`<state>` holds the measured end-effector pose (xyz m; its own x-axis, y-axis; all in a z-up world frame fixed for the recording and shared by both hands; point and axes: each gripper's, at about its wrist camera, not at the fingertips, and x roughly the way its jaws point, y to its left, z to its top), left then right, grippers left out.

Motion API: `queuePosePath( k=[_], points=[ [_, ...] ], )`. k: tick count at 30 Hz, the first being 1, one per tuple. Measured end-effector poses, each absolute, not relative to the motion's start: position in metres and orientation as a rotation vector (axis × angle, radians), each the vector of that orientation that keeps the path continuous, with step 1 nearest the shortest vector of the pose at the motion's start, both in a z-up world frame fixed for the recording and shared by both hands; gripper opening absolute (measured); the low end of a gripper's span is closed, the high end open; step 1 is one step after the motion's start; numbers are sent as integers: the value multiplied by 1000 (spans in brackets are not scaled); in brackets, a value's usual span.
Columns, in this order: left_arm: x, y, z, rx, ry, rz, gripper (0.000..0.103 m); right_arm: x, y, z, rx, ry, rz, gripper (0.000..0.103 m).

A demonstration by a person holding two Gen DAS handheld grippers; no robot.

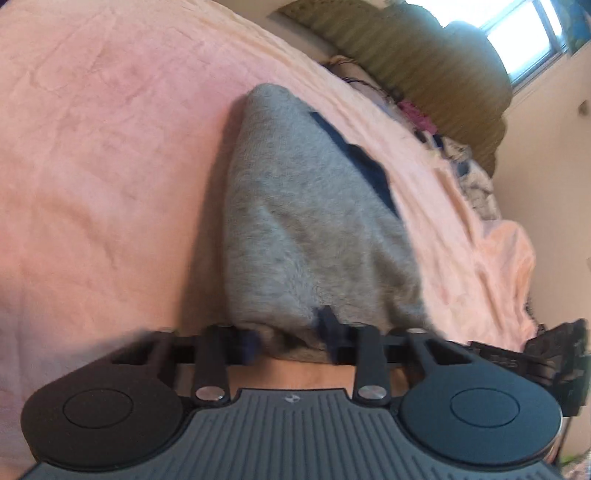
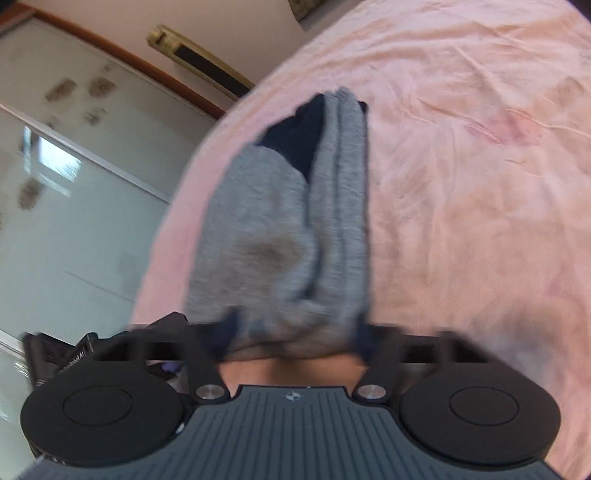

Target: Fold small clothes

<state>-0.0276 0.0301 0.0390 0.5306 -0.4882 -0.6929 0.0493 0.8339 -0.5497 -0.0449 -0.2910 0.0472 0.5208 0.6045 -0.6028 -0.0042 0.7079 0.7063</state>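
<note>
Pink sheet (image 1: 92,166), creased and softly wrinkled, spread over the bed and filling most of both views. Grey knit garment (image 1: 295,221) with a dark navy lining or panel, lifted off that sheet and stretched away from the cameras, far end close above or touching the bed, cannot tell which. Left tongs (image 1: 291,336) clenched on one bunched end of the garment, cloth gathered between the fingers. Right tongs (image 2: 295,332) likewise clamped on a bunched grey end, folds of fabric hanging forward in long ridges. Both views blurred.

Beyond the bed in the left wrist view: olive-green ribbed cushion (image 1: 424,62) against the far side, a bright window (image 1: 517,33) above it, a heap of mixed clothes (image 1: 461,162) along the bed's edge, pale wall to the right. In the right wrist view: frosted glass sliding doors (image 2: 55,184) with a brown wooden frame, cream wall above, a brass-edged dark strip (image 2: 207,62) mounted on that wall.
</note>
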Motion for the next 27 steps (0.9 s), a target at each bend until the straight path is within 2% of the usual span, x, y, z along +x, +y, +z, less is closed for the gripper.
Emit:
queuePosePath(
  k=[4,7,8,10,11,12,13,14,15,16,19,20,21,24,27],
  points=[
    [-43,20,51,-393,936,-355,23,-56,-292,58,613,935,431,17],
    [-44,12,43,-251,904,-327,22,-61,-296,56,544,948,420,16],
    [-46,9,44,-225,894,-329,23,-64,-297,54,530,932,424,13],
    [-60,4,53,-143,855,-321,27,-66,-298,56,535,916,409,15],
    [-71,0,57,-85,816,-313,33,-72,-297,61,519,903,395,28],
    [-84,-3,59,-45,774,-303,49,-79,-294,67,479,883,368,45],
    [-95,-5,60,-30,734,-289,62,-88,-290,73,430,850,337,55],
    [-106,-6,60,-34,690,-277,87,-98,-286,79,380,811,309,76],
    [-114,-7,58,-42,648,-266,97,-108,-281,81,340,780,288,84],
    [-120,-10,56,-42,618,-254,97,-115,-278,80,310,766,266,92],
    [-113,-26,47,10,680,-215,97,-126,-258,68,193,771,194,93],
    [-108,-29,40,27,725,-188,97,-129,-250,65,133,750,171,97],
    [-103,-32,33,50,742,-164,103,-128,-241,62,74,756,139,102],
    [-100,-31,30,57,739,-139,103,-125,-224,56,-14,744,77,103],
    [-101,-30,29,53,738,-137,103,-126,-227,54,25,722,49,103]
  ],
)
